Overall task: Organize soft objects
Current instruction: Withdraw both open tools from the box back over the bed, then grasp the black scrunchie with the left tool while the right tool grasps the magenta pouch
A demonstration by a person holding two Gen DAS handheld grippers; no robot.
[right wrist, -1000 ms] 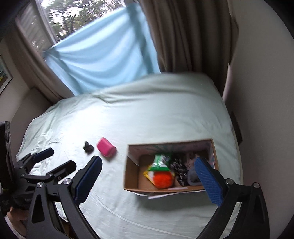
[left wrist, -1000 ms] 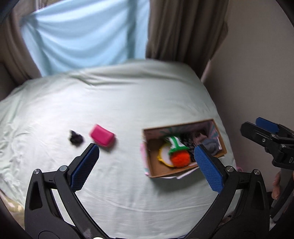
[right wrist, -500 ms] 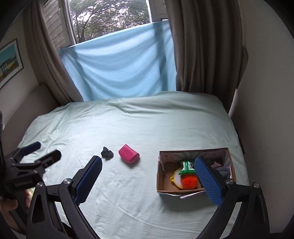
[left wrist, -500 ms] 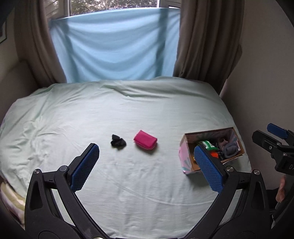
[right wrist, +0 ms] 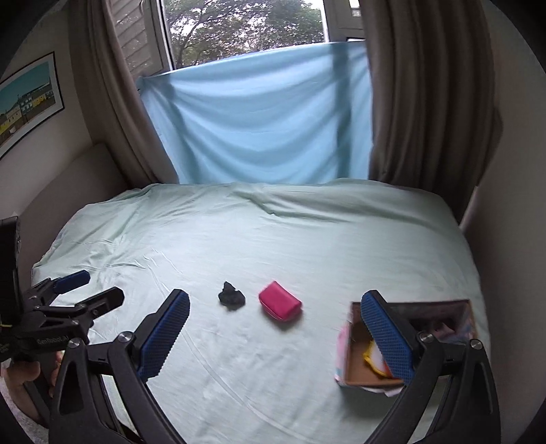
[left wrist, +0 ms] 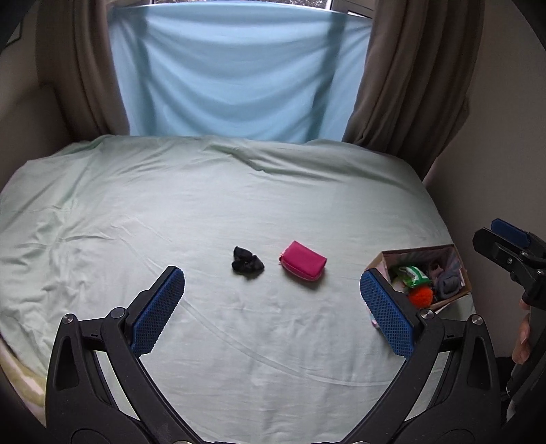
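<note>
Crumpled black sock (left wrist: 247, 263) and pink pouch (left wrist: 303, 265) lie side by side left of a filled cardboard box (left wrist: 428, 277)

Soft daylight comes through the window (right wrist: 245, 30); the room is dim, edges bend and darken, the box (right wrist: 409, 341) blurs slightly.

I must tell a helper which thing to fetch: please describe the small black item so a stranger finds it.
On the pale green bed, near the middle, two loose things lie side by side, apart. The black sock is the crumpled dark lump; its neighbour is a smooth pink pouch.
</note>
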